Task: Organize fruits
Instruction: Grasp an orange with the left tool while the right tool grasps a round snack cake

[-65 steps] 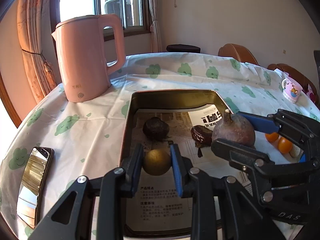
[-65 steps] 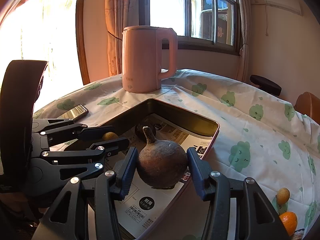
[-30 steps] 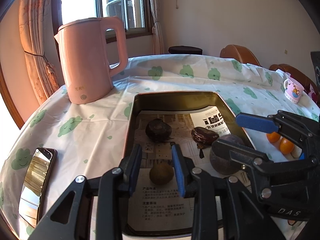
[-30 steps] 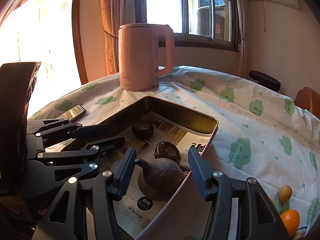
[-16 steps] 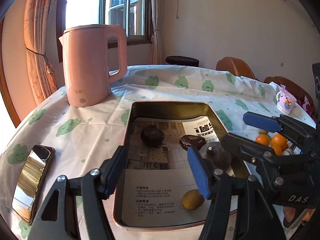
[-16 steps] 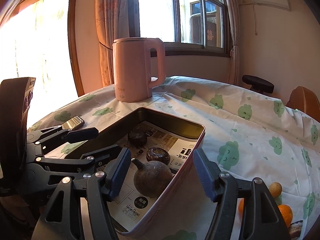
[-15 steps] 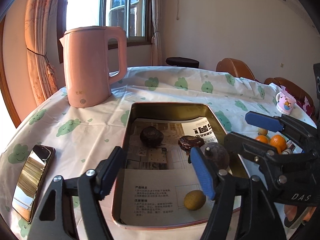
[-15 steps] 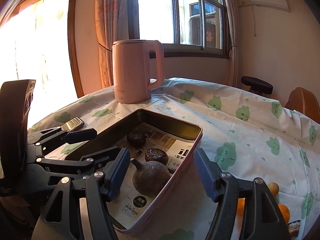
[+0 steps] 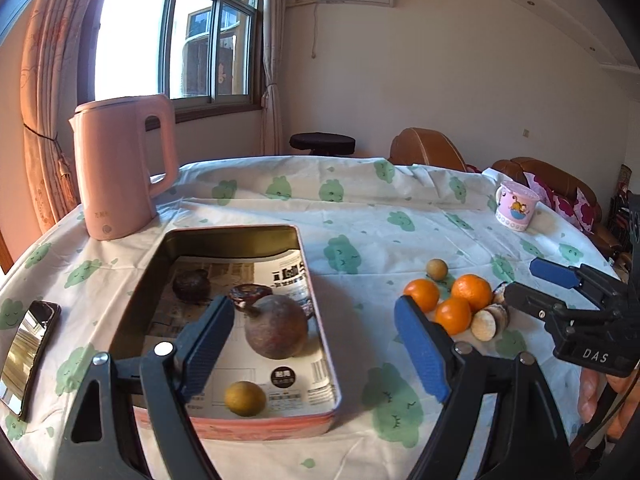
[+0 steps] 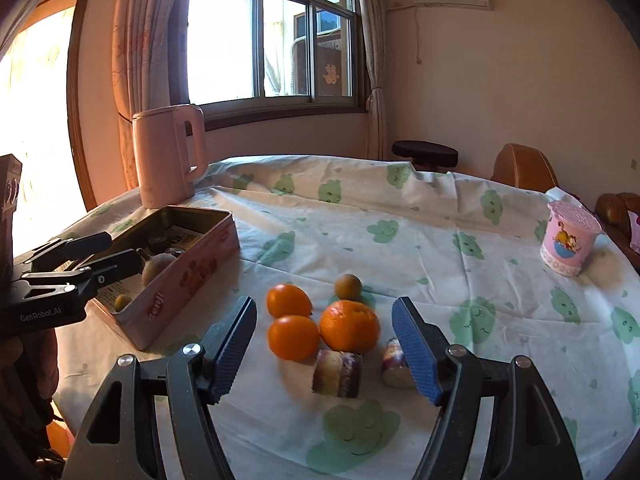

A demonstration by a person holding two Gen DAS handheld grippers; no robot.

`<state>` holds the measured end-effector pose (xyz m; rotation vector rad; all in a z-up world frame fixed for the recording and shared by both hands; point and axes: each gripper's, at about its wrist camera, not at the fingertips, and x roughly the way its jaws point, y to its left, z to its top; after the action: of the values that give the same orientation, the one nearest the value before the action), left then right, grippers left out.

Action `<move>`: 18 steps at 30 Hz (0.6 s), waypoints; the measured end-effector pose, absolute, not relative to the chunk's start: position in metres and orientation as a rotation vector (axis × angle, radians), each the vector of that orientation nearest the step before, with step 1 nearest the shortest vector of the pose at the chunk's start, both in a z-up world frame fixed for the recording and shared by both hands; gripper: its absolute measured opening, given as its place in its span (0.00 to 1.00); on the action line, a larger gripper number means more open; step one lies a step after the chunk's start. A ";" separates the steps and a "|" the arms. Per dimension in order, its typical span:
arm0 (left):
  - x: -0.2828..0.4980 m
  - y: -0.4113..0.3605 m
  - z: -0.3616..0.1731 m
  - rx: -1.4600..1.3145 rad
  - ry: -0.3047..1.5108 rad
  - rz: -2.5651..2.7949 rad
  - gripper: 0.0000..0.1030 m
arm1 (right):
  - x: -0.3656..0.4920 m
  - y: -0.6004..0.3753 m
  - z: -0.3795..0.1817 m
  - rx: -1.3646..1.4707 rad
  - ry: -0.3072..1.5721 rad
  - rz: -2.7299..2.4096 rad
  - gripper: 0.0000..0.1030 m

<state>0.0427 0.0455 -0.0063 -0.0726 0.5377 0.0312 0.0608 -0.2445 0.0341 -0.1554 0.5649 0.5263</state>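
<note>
The metal tin [image 9: 320, 344], lined with printed paper, holds a big brown stemmed fruit [image 9: 276, 332], a small yellow fruit [image 9: 245, 398] and two dark fruits [image 9: 191, 285]. My left gripper [image 9: 312, 308] hangs over the tin's near right corner, jaws opening, nothing between them. Right of the tin on the cloth lie three oranges [image 10: 349, 325], a small tan fruit [image 10: 348, 286] and two purple-skinned cut pieces [image 10: 337, 373]. My right gripper [image 10: 324, 308] hovers just in front of the oranges, jaws opening and holding nothing. It also shows in the left wrist view, as the right gripper [image 9: 532, 286] beside the oranges [image 9: 472, 292].
A pink kettle [image 9: 120, 168] stands behind the tin at the back left. A phone [image 9: 28, 350] lies near the table's left edge. A pink cartoon cup [image 10: 568, 240] sits at the far right. Chairs and a stool stand beyond the round table.
Both grippers opened and let go: the yellow fruit and the big brown fruit now lie in the tin. Both then drew back and swung right, the right one over to the oranges.
</note>
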 end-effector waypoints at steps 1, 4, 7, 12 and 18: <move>0.045 0.037 -0.008 -0.064 0.545 0.019 0.82 | 0.062 -0.251 0.031 -0.152 0.577 0.512 0.70; 0.054 0.016 -0.014 -0.045 0.577 -0.010 0.82 | 0.065 -0.258 0.024 -0.145 0.610 0.507 0.69; 0.061 0.004 -0.020 -0.033 0.604 -0.020 0.82 | 0.066 -0.252 0.018 -0.156 0.639 0.534 0.59; 0.069 -0.001 -0.026 -0.030 0.635 -0.023 0.82 | 0.071 -0.236 0.005 -0.195 0.719 0.575 0.49; 0.074 -0.005 -0.026 -0.034 0.652 -0.050 0.82 | 0.081 -0.229 -0.008 -0.223 0.810 0.571 0.32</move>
<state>0.0738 -0.0047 -0.0262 -0.0337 0.6519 -0.0502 0.0809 -0.2285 -0.0084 -0.2227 0.8101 0.5706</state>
